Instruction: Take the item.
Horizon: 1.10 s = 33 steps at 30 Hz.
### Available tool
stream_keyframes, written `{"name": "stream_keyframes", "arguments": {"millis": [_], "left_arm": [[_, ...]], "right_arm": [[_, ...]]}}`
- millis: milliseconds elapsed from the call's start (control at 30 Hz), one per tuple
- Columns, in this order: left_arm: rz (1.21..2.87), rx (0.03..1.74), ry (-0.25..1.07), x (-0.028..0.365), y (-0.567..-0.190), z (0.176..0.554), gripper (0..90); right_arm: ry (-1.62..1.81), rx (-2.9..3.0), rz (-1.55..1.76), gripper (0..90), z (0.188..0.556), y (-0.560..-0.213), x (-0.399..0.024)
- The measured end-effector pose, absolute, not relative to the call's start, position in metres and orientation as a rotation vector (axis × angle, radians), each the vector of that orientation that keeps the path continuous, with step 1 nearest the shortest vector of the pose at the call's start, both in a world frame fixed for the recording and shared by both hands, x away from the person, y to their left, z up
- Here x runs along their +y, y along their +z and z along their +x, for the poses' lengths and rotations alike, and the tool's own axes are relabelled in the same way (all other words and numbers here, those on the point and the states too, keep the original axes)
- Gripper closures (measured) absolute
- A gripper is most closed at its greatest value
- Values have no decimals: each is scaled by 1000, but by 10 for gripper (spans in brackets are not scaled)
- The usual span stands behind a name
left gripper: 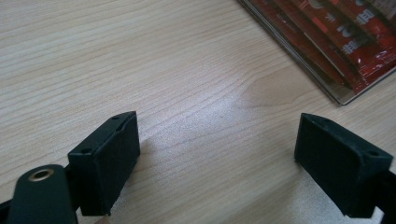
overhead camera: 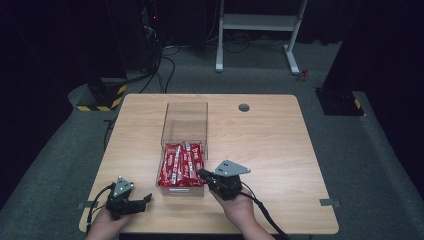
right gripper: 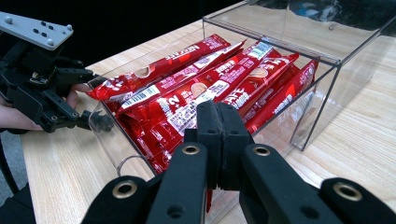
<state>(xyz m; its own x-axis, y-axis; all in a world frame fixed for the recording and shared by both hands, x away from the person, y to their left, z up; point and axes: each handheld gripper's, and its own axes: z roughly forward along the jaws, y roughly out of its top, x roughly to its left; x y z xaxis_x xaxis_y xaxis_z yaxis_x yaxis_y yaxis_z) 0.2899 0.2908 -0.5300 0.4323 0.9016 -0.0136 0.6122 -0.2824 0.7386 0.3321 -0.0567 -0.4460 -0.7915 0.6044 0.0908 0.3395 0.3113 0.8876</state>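
The right tongs (right gripper: 219, 140), pressed together over the clear acrylic drawer (overhead camera: 172, 190) of red snack packets (right gripper: 205, 88), should spread before dipping in, while the spread left tongs (left gripper: 219, 163) rest on the wooden tabletop (left gripper: 140, 56) beside it.

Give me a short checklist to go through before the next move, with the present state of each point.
1. Clear plastic drawer pulled out of its clear box: ok.
2. Red snack bars lying inside the drawer: ok.
3. Left gripper open, over bare wooden table: ok.
4. Right gripper shut at the drawer's side edge: ok.
5. Right gripper holding a bar or the wall: cannot tell.
6. The two grippers apart from each other: ok.
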Motion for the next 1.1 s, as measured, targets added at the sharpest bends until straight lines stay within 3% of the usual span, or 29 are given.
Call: {"name": "stream_keyframes", "arguments": {"millis": [1100], "left_arm": [[2007,1272,547,290,-530,290,145]], "right_arm": [[1518,2280,851,897,328,-440,-64]]}}
